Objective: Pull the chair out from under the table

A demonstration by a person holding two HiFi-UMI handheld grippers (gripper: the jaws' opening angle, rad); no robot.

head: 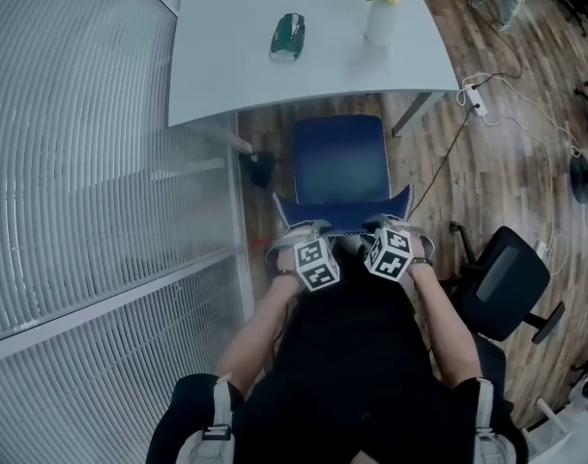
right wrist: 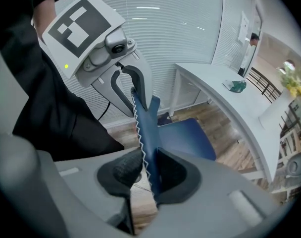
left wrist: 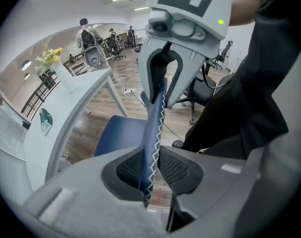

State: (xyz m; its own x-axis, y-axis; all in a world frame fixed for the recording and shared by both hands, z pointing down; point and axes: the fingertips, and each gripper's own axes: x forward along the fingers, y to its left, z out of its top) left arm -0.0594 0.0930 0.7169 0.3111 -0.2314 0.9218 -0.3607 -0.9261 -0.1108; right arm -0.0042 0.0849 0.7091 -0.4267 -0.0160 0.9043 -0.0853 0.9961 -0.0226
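Two grippers hold a blue chair [head: 340, 167] by the top edge of its backrest.

Head view, looking steeply down: the left gripper [head: 304, 232] and right gripper [head: 386, 226] sit side by side on that edge, close to the person's body. The chair's seat lies on the wooden floor, almost all of it clear of the white table [head: 226, 66]. Only the seat's far edge meets the tabletop's rim. A vase of flowers [head: 381, 15] and a small green object [head: 287, 35] rest on the table. A black office chair [head: 502, 280] stands to the right.

Left gripper view: the jaws are closed on the backrest's stitched blue edge [left wrist: 151, 148], pads pressing it from both sides.

Right gripper view: its jaws pinch the same edge [right wrist: 146, 157] in the same way, with the blue seat and the table beyond.

Judging by this, the pull looks largely done. What seems left is a short further draw back, if any, and then letting go.
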